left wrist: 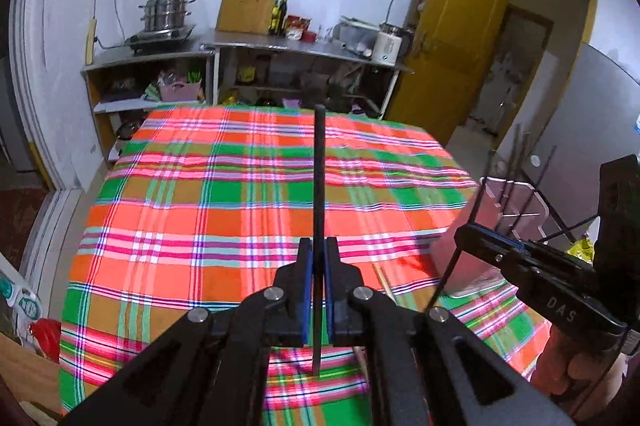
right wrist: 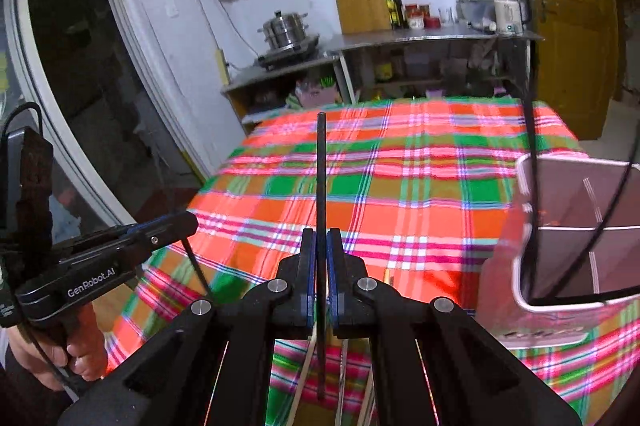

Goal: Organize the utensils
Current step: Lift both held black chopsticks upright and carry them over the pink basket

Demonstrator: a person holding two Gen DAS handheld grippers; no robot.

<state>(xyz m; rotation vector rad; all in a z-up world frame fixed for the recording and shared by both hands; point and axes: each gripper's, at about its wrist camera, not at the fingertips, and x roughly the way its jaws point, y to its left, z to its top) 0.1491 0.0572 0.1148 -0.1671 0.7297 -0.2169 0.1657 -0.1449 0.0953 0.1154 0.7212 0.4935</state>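
My left gripper (left wrist: 319, 246) is shut on a black chopstick (left wrist: 319, 178) that stands upright above the plaid tablecloth (left wrist: 224, 210). My right gripper (right wrist: 321, 238) is shut on a second black chopstick (right wrist: 321, 178), also upright. Each gripper shows in the other's view, the right one (left wrist: 464, 228) with its chopstick (left wrist: 456, 266) hanging down, the left one (right wrist: 192, 220) likewise. A pink divided utensil holder (right wrist: 576, 226) stands on the cloth at the right and holds several black chopsticks (right wrist: 530, 130); it also shows in the left wrist view (left wrist: 516, 202).
Several pale chopsticks (right wrist: 304, 370) lie on the cloth under my right gripper. Behind the table stand metal shelves (left wrist: 296, 46) with a steamer pot (left wrist: 166, 12), bottles and a kettle. A yellow door (left wrist: 452, 26) stands open at the right.
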